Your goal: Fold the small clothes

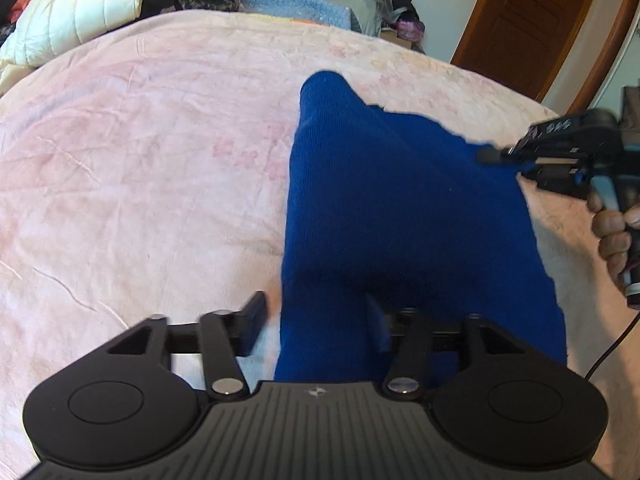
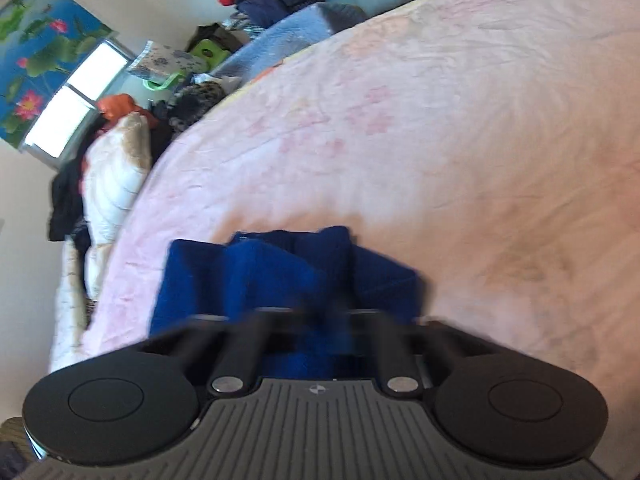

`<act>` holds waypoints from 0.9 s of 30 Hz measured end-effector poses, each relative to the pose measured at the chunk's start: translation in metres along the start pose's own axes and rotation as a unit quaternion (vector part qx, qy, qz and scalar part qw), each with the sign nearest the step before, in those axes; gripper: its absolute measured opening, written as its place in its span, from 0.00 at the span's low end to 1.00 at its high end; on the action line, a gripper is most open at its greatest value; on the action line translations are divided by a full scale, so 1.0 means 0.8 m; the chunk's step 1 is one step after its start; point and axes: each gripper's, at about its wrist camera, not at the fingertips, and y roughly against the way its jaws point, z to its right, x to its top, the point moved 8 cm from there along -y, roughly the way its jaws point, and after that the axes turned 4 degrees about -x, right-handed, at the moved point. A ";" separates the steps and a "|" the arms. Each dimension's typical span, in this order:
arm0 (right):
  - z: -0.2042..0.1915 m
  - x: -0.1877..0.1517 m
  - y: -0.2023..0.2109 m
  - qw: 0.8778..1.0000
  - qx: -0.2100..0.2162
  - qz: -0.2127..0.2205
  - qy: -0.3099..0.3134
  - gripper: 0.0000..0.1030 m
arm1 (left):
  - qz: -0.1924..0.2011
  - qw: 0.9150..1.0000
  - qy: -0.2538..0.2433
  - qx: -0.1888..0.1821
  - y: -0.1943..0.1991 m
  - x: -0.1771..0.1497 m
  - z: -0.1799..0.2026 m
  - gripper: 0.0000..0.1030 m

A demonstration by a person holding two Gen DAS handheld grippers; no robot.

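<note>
A deep blue ribbed knit garment (image 1: 400,208) is seen spread over a pale pink flower-printed bed blanket (image 1: 140,168), right of centre in the left wrist view, its far end rounded into a hump. The left claw (image 1: 320,320) is held at the garment's near edge with its jaws apart: the left finger (image 1: 254,320) stands over the blanket just beside the cloth, while the right finger is covered by blue fabric, so no clamping is shown. The right claw (image 1: 490,156) is seen at the garment's right edge, jaws together on a raised corner of the knit. In the right wrist view, the bunched blue cloth (image 2: 288,276) lies directly ahead of that claw (image 2: 320,320), which is blurred. A puffy white quilted jacket (image 1: 80,8) is piled at the far left.
</note>
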 end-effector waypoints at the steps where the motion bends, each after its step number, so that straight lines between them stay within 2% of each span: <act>1: -0.006 0.000 0.009 1.000 0.002 0.016 0.016 0.10 | -0.003 1.000 -0.001 -0.001 -0.002 -0.002 -0.001 0.64; 2: -0.009 -0.002 0.018 0.999 0.003 0.028 0.029 0.09 | -0.004 1.000 -0.003 -0.003 -0.004 -0.004 -0.001 0.64; 4: 0.003 0.003 0.032 0.999 0.006 0.045 0.017 0.08 | -0.005 1.000 -0.009 -0.002 -0.007 -0.005 0.000 0.65; 6: 0.038 -0.001 0.019 0.999 -0.017 0.030 -0.013 0.08 | 0.001 1.000 -0.029 0.006 -0.010 -0.006 0.005 0.65; 8: 0.050 -0.014 0.007 0.999 -0.013 0.022 -0.022 0.08 | 0.006 0.999 -0.046 0.016 -0.013 -0.007 0.010 0.67; 11: 0.042 -0.014 0.012 0.999 0.006 0.035 -0.029 0.16 | 0.000 0.999 -0.041 0.015 -0.010 -0.004 0.007 0.67; 13: 0.040 -0.003 0.024 0.998 -0.008 0.056 -0.038 0.21 | 0.008 0.999 -0.036 0.021 0.003 0.004 0.005 0.66; 14: 0.033 0.003 0.033 0.997 -0.008 0.073 -0.036 0.23 | 0.020 0.999 -0.039 0.025 0.010 0.011 0.005 0.66; 16: 0.011 0.006 0.049 0.996 0.019 0.086 -0.021 0.25 | 0.039 0.998 -0.050 0.025 0.020 0.024 0.013 0.66; 18: -0.023 -0.001 0.056 0.995 0.057 0.077 0.004 0.34 | 0.044 0.997 -0.055 0.012 0.018 0.034 0.026 0.66; 20: -0.047 -0.011 0.047 0.996 0.057 0.065 0.038 0.41 | 0.032 0.998 -0.057 -0.007 0.005 0.034 0.038 0.66; 22: -0.056 -0.019 0.025 0.997 0.039 0.040 0.056 0.41 | 0.024 0.997 -0.067 0.008 -0.010 0.029 0.047 0.68; 24: -0.043 -0.027 0.002 0.998 0.009 0.017 0.053 0.41 | 0.027 0.996 -0.088 0.020 -0.018 0.023 0.052 0.72; 25: -0.034 -0.032 -0.008 0.999 -0.006 0.004 0.053 0.39 | 0.025 0.996 -0.088 0.022 -0.022 0.020 0.051 0.75; 27: -0.022 -0.040 -0.013 0.999 0.005 0.007 0.047 0.27 | 0.020 0.997 -0.075 0.016 -0.027 0.019 0.044 0.78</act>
